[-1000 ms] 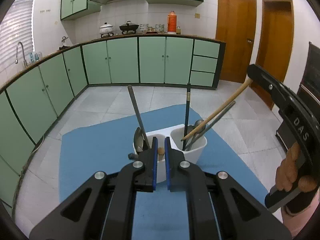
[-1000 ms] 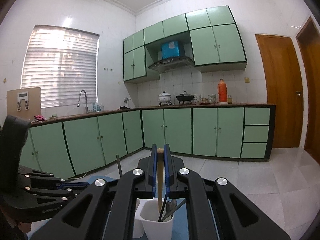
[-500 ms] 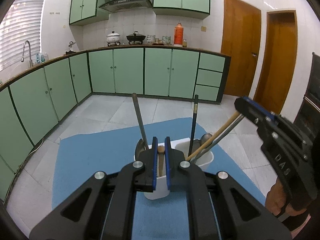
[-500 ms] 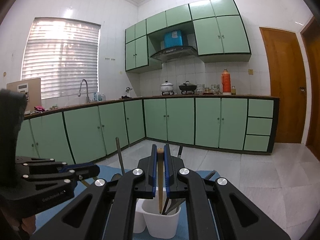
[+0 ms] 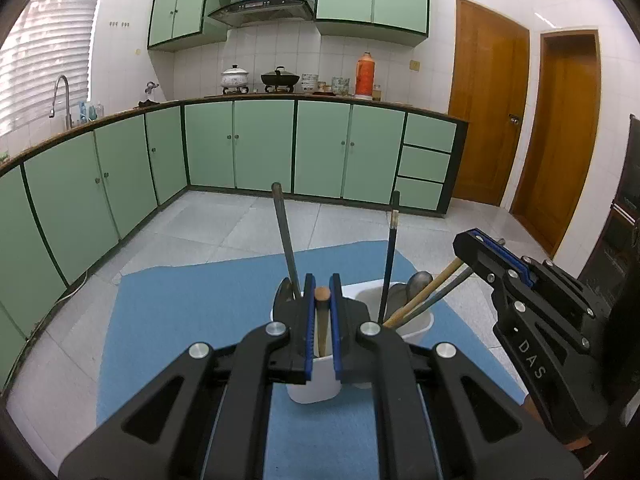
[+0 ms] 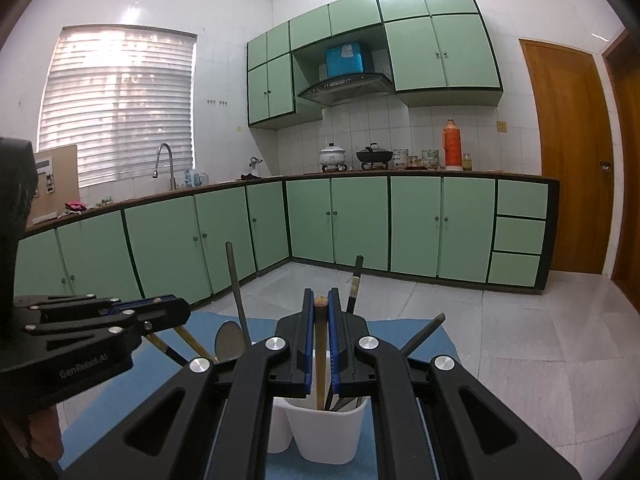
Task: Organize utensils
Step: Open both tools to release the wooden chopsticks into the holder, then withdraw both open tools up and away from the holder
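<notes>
1. A blue mat (image 5: pixel 180 320) covers the tiled floor of a kitchen lined with green cabinets (image 5: pixel 260 148).
2. The left gripper (image 5: pixel 322 300) is above the near left cup; its jaws are pinching the top of a wooden stick (image 5: pixel 321 320) that stands almost upright in that cup.
3. The right gripper (image 6: pixel 319 320) is over the right cup; its jaws are pinching another wooden stick (image 6: pixel 320 364), whose lower end goes down into that cup.
4. Two white cups (image 5: pixel 316 376) stand side by side on the mat, touching each other.
5. In the left cup a gray metal handle (image 5: pixel 285 240) leans back and to the left, with a spoon bowl (image 6: pixel 229 340) beside it.
6. In the right cup (image 6: pixel 328 428) are a dark chopstick (image 5: pixel 390 256) standing upright, a spoon (image 5: pixel 416 282) and a gray handle (image 5: pixel 444 292) leaning right.
</notes>
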A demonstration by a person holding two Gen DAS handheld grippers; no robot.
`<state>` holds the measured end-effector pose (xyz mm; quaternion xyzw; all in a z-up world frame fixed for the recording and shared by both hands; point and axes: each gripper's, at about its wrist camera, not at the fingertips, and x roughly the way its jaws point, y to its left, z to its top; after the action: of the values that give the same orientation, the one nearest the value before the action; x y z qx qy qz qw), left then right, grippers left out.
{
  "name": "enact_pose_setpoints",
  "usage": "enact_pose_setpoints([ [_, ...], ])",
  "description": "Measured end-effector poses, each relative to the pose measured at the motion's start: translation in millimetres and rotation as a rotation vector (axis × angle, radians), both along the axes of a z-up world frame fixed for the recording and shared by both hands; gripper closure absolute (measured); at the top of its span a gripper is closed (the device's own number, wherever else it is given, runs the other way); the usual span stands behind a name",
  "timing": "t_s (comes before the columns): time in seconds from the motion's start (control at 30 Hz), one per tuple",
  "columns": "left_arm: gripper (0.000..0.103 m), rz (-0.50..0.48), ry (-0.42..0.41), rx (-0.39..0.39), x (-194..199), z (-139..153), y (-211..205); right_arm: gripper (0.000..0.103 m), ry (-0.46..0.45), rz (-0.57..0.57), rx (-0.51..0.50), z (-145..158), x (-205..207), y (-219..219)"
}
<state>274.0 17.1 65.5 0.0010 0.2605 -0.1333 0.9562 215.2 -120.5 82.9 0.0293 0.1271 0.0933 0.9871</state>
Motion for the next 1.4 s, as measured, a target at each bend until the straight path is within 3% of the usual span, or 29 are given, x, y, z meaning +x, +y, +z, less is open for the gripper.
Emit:
enact_pose_setpoints([
  [0.27, 0.095, 0.011, -0.003, -0.012, 0, -1, 3, 0.093, 0.007, 0.002, -0.012, 3, -1, 2],
  [0.33, 0.086, 0.015, -0.016, -0.017, -2, 2, 4, 0.082, -0.014, -0.005, -0.019, 7, -6, 3],
  [0.4, 0.066, 0.025, -0.031, -0.03, -6, 5, 8, 0.075, -0.036, -0.008, -0.022, 12, -11, 3],
  [0.5, 0.055, 0.033, -0.06, -0.055, -13, 13, 13, 0.064, -0.069, -0.012, -0.014, 22, -21, 0],
  [0.83, 0.023, 0.096, -0.19, -0.07, -45, 36, 25, 0.046, -0.172, -0.07, 0.008, 49, -59, -24],
  [1.1, 0.012, 0.154, -0.249, -0.051, -76, 31, 30, 0.027, -0.182, -0.107, 0.008, 46, -89, -36],
  [1.4, 0.005, 0.196, -0.235, -0.063, -106, 10, 38, 0.012, -0.132, -0.113, 0.011, 29, -112, -42],
])
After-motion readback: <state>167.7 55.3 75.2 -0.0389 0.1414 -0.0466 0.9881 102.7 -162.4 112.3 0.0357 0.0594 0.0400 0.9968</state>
